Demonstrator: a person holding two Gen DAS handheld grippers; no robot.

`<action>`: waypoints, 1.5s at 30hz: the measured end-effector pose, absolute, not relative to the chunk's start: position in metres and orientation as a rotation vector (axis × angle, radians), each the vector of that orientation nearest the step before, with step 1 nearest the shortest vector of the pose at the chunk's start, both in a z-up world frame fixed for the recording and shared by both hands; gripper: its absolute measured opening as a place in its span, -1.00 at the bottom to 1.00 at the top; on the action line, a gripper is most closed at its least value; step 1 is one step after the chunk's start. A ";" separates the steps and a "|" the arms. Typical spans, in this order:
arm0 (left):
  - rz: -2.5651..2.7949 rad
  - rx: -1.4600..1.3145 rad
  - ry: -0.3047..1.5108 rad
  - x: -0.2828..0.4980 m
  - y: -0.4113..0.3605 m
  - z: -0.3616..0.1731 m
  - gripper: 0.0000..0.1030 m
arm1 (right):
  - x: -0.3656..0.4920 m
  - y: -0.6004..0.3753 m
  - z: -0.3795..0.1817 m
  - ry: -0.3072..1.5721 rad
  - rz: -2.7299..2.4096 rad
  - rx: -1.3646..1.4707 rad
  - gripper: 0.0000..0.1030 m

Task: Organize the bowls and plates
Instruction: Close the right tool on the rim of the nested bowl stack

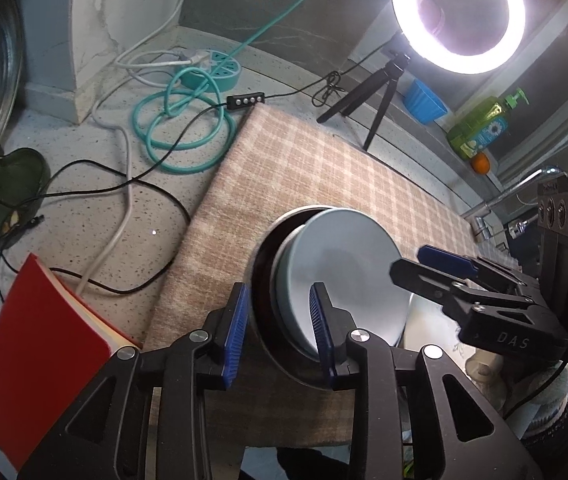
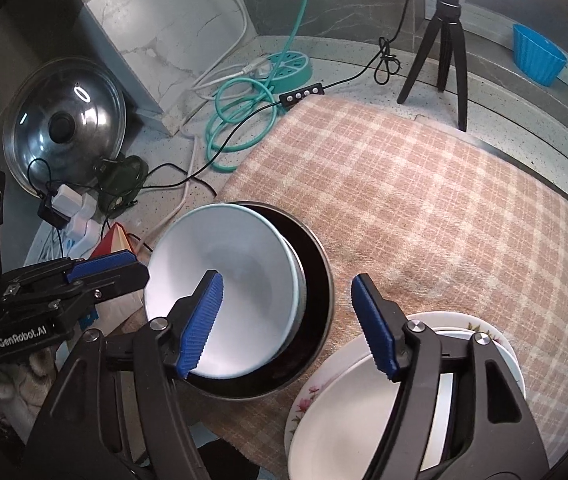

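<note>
A pale blue bowl (image 1: 343, 272) (image 2: 220, 300) lies tilted inside a dark bowl with a metal outside (image 1: 262, 280) (image 2: 315, 280) on the plaid cloth (image 1: 323, 168) (image 2: 423, 200). My left gripper (image 1: 278, 332) is open, its fingers astride the near rims of both bowls. My right gripper (image 2: 287, 324) is open above the two bowls, one finger over the blue bowl's inside. The right gripper shows in the left wrist view (image 1: 435, 268), the left gripper in the right wrist view (image 2: 100, 268). A stack of white plates, the bottom one floral (image 2: 323, 392), lies under my right gripper.
A red book (image 1: 44, 360) lies left of the cloth. Cables, a teal power strip (image 1: 212, 68), a ring light on a tripod (image 1: 457, 16), a pot lid (image 2: 64, 128), a blue cup (image 2: 537, 58) and a green soap bottle (image 1: 479, 126) stand around the counter.
</note>
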State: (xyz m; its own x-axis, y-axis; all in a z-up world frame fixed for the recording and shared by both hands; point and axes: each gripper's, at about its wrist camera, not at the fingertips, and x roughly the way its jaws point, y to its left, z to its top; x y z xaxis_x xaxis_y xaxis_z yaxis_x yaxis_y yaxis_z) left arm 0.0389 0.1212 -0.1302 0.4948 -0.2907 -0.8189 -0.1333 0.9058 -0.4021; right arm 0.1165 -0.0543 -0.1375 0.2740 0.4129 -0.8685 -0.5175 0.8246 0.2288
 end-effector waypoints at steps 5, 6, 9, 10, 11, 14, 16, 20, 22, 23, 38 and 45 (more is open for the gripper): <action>-0.063 -0.480 1.059 0.038 0.136 -0.135 -0.42 | 0.121 -0.076 -0.137 1.146 0.605 -0.027 0.35; -0.058 -0.482 1.060 0.037 0.138 -0.136 -0.42 | 0.123 -0.082 -0.137 1.150 0.600 -0.004 0.35; -0.050 -0.481 1.067 0.037 0.140 -0.138 -0.42 | 0.127 -0.095 -0.138 1.161 0.585 0.044 0.35; -0.050 -0.482 1.069 0.037 0.141 -0.139 -0.42 | 0.128 -0.099 -0.139 1.165 0.579 0.055 0.35; -0.050 -0.485 1.071 0.037 0.141 -0.140 -0.42 | 0.129 -0.101 -0.140 1.170 0.575 0.063 0.35; -0.052 -0.488 1.075 0.036 0.140 -0.143 -0.42 | 0.133 -0.109 -0.146 1.199 0.565 0.097 0.34; -0.055 -0.486 1.073 0.036 0.139 -0.144 -0.42 | 0.135 -0.114 -0.151 1.217 0.561 0.128 0.32; -0.060 -0.470 1.081 0.036 0.135 -0.148 -0.42 | 0.134 -0.117 -0.159 1.247 0.571 0.155 0.06; -0.058 -0.467 1.083 0.036 0.135 -0.149 -0.43 | 0.132 -0.117 -0.162 1.256 0.577 0.160 0.01; -0.058 -0.470 1.083 0.037 0.135 -0.150 -0.43 | 0.132 -0.116 -0.163 1.261 0.581 0.161 -0.07; -0.074 -0.453 1.097 0.039 0.128 -0.156 -0.61 | 0.126 -0.103 -0.177 1.305 0.605 0.160 -0.48; -0.069 -0.457 1.106 0.037 0.129 -0.157 -0.67 | 0.124 -0.095 -0.179 1.308 0.618 0.143 -0.60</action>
State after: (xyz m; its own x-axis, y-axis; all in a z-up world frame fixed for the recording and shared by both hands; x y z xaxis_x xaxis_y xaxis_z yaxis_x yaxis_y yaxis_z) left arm 0.0366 0.1290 -0.1574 0.4563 -0.2779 -0.8453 -0.1699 0.9053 -0.3894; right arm 0.1240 -0.0947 -0.1789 0.1251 0.5003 -0.8567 -0.3436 0.8319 0.4357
